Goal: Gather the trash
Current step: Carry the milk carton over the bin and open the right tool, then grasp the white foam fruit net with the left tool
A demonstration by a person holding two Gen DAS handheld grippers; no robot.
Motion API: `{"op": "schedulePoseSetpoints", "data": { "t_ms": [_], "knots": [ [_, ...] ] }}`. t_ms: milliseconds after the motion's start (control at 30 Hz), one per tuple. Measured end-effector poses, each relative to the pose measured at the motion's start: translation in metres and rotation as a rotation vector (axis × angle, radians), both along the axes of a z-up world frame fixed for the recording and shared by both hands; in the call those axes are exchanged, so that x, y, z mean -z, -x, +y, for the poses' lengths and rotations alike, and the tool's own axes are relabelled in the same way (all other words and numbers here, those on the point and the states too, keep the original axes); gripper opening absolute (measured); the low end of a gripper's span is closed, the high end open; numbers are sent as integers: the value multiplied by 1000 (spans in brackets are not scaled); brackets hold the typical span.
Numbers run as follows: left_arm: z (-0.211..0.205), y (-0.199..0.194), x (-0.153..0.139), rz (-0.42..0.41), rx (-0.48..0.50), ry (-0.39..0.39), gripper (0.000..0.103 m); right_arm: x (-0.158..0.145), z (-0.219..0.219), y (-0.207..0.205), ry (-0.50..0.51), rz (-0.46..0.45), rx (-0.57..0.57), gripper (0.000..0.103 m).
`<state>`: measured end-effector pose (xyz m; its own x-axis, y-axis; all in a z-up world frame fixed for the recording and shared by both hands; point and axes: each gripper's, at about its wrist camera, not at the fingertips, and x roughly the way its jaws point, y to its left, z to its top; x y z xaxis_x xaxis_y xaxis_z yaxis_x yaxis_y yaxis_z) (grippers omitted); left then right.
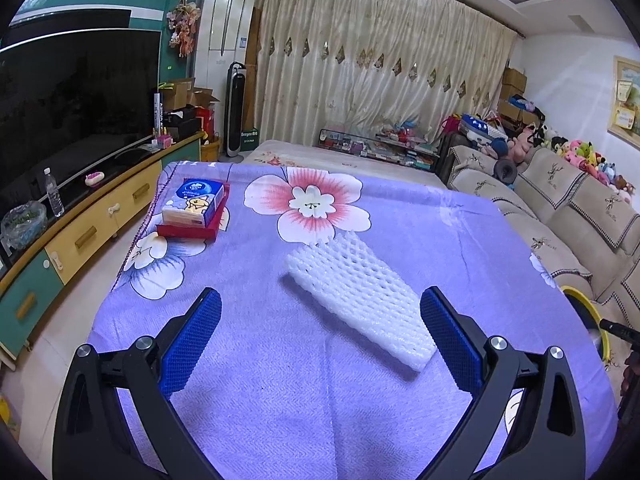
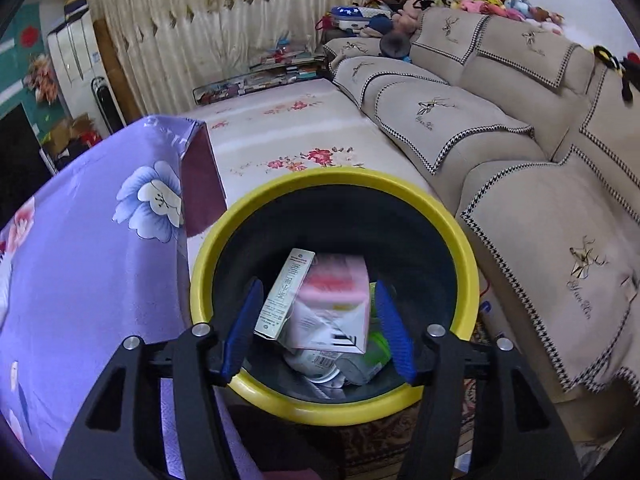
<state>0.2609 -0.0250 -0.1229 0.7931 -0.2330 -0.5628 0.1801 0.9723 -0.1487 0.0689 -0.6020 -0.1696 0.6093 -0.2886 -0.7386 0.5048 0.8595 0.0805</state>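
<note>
A white foam fruit net (image 1: pixel 360 296) lies flat on the purple flowered cloth (image 1: pixel 280 360). My left gripper (image 1: pixel 320 300) is open and empty above the cloth, with the net's near end close to its right finger (image 1: pixel 452 340). My right gripper (image 2: pixel 318 292) is open above a black bin with a yellow rim (image 2: pixel 460 232). A blurred pink and white box (image 2: pixel 332 304) lies between the fingers over the bin; the fingers stand apart from it. A white carton (image 2: pixel 286 292) and other packaging lie in the bin.
A blue tissue pack (image 1: pixel 196 200) sits on a red tray (image 1: pixel 188 232) at the cloth's far left. A TV cabinet (image 1: pixel 80 236) runs along the left. A beige sofa (image 2: pixel 520 160) stands right of the bin. The bin's rim shows in the left view (image 1: pixel 588 312).
</note>
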Motion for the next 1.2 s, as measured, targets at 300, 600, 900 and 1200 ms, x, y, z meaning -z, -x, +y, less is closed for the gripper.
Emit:
{"op": "schedulePoseSetpoints", "data": {
  "t_ms": [300,600,900,1200],
  "knots": [
    [-8,-13,10,110,-17,10,98,-10,24,11,42,-45,-25,67],
    [-56,-49,22,256,-62,-61,98,-14,24,21,55,-81,-42,70],
    [-89,-91,40,375,-165,-82,98,-9,15,25,19,-91,-44,70],
    [-108,-103,53,388,-188,-179,98,-11,9,28,9,-107,-44,70]
  ]
}}
